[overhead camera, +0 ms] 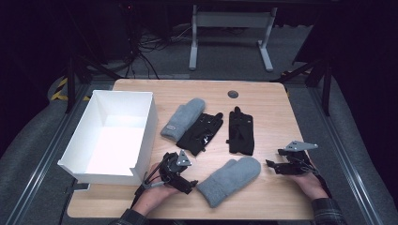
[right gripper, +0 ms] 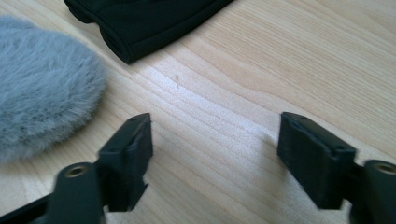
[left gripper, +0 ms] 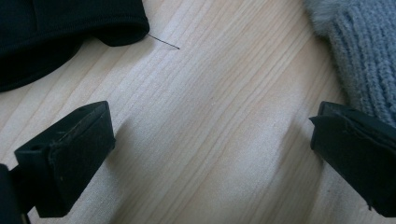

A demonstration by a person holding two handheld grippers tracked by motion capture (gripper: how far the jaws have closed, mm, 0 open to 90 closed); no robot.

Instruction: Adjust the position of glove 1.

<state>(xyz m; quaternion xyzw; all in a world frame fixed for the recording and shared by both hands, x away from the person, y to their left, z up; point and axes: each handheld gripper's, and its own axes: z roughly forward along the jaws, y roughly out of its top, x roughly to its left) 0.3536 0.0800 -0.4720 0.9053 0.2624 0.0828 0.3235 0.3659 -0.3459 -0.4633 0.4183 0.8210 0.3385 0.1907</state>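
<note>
Two grey mittens lie on the wooden table (overhead camera: 267,197): one (overhead camera: 231,179) near the front between my hands, the other (overhead camera: 183,117) farther back. Two black gloves lie by them, one (overhead camera: 202,132) beside the far mitten and one (overhead camera: 241,131) at centre right. My left gripper (overhead camera: 185,180) rests at the near mitten's cuff, open, with bare wood between its jaws; the knit cuff (left gripper: 364,51) and a black glove's edge (left gripper: 56,32) lie ahead of it. My right gripper (overhead camera: 274,159) is open over bare wood, with the mitten's fluffy tip (right gripper: 42,93) and a black glove (right gripper: 144,21) ahead.
An empty white box (overhead camera: 112,136) stands on the left part of the table, close to my left hand. A grey round grommet (overhead camera: 233,94) sits near the far edge. Beyond the table are a white desk frame (overhead camera: 230,37) and cables on the floor.
</note>
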